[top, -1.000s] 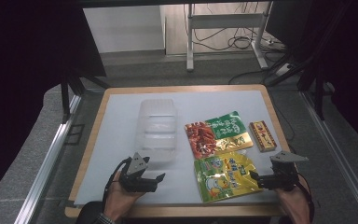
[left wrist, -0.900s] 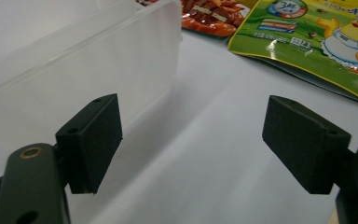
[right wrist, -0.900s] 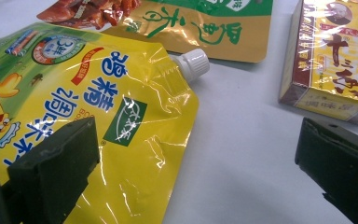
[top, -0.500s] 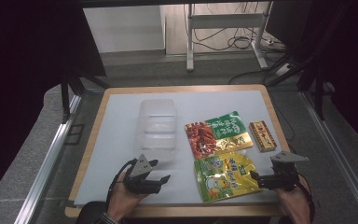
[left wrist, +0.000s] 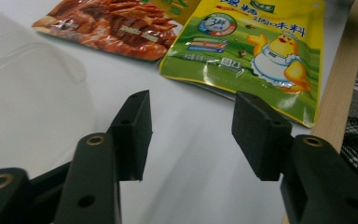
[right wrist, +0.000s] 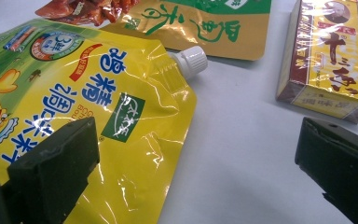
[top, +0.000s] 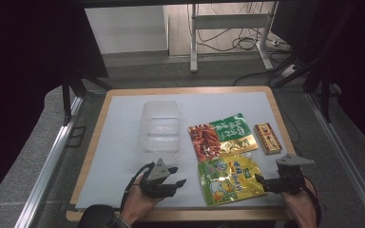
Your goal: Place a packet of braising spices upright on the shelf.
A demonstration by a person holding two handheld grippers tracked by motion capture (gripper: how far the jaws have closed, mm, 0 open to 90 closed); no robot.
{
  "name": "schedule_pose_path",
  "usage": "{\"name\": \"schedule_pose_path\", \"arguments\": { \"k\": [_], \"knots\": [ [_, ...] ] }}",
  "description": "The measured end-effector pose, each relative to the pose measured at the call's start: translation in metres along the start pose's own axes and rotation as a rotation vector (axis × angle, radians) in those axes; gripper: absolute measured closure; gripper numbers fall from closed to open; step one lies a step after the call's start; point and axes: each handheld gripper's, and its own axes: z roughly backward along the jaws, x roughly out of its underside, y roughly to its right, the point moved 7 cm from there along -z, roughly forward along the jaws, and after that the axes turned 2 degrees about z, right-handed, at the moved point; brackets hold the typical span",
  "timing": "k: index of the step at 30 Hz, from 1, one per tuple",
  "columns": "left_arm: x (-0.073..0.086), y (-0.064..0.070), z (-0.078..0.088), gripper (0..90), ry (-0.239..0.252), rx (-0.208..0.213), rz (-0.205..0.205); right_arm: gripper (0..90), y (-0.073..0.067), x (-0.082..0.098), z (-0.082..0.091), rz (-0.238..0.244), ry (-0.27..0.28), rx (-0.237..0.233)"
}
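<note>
Now the left gripper (top: 171,183) hovers with jaws half-wide, just closing on nothing, beside the clear tub (top: 159,127). Right gripper (top: 262,182), jaws wide, sits at the glossy yellow pouch (top: 228,179) near the board's front edge.

High view: white table top (top: 123,142) evenly lit from above, surroundings near black; floor strip at top moderately bright; picture soft and low in detail, print on the packets unreadable; shadows on the top faint and short. Left gripper view: bright, slightly washed; clear container (left wrist: 23,98) blown out to a pale haze at left; near jaws soft, yellow pouch (left wrist: 261,51) sharper; faint sheen on its foil. Right gripper view: strong white glare streaks on the pouch's creases; small box (right wrist: 333,56) has glossy wrap reflections; jaws in the foreground dark and blurred; soft shadows beneath pouch and box.
</note>
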Motion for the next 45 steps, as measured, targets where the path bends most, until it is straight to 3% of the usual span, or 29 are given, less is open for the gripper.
{"name": "schedule_pose_path", "arguments": {
  "k": [15, 21, 32, 38, 41, 45],
  "knots": [
    [-0.009, 0.016, -0.03, 73.7, -0.007, 0.044, -0.02, 0.0, 0.001, 0.001, -0.001, -0.01, 0.003, -0.017],
    [-0.015, 0.019, -0.04, 87.9, -0.008, 0.058, -0.019, 0.0, 0.001, 0.001, -0.002, 0.002, -0.008, -0.014],
    [-0.026, 0.026, -0.065, 89.8, -0.009, 0.119, -0.033, 0.0, 0.004, 0.005, -0.003, 0.005, -0.043, -0.009],
    [-0.033, 0.031, -0.079, 89.8, -0.004, 0.118, -0.059, 0.0, 0.003, 0.006, -0.004, 0.002, -0.057, -0.012],
    [-0.03, 0.031, -0.088, 89.8, -0.026, 0.105, -0.08, 0.1, 0.003, 0.006, -0.004, 0.001, -0.057, -0.013],
    [-0.028, 0.03, -0.089, 90.0, -0.026, 0.116, -0.071, 0.5, 0.004, 0.005, -0.002, -0.003, -0.049, -0.01]
  ]
}}
